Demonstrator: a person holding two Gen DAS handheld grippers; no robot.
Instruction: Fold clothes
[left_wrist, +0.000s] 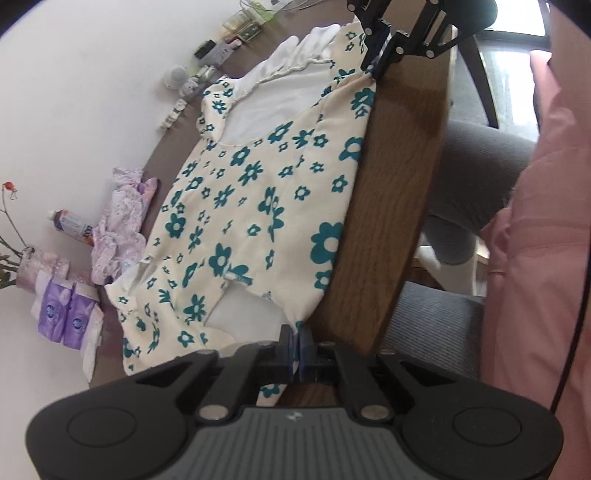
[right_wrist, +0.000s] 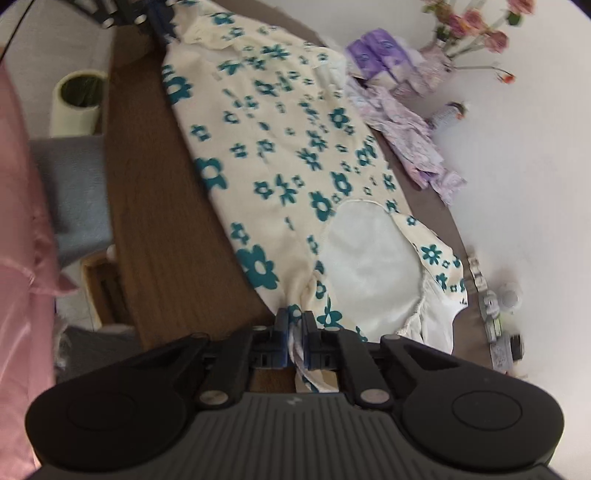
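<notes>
A cream garment with teal flowers (left_wrist: 258, 206) lies stretched along the wooden table's near edge (left_wrist: 388, 221); its white lining shows at the neckline. My left gripper (left_wrist: 296, 338) is shut on one end of the garment at the table edge. My right gripper (right_wrist: 294, 325) is shut on the other end, by the neckline, with cloth bunched between the fingers. In the left wrist view the right gripper (left_wrist: 373, 70) appears at the top, pinching the cloth. In the right wrist view the garment (right_wrist: 288, 155) runs away to the left gripper (right_wrist: 168, 27) at the top left.
A crumpled lilac garment (left_wrist: 122, 225) lies by the wall, with a bottle (left_wrist: 70, 223), purple tissue packs (left_wrist: 66, 317) and a flower vase (right_wrist: 436, 70). Small items line the far wall (left_wrist: 207, 74). A person in pink (left_wrist: 546, 258) sits at the table's edge.
</notes>
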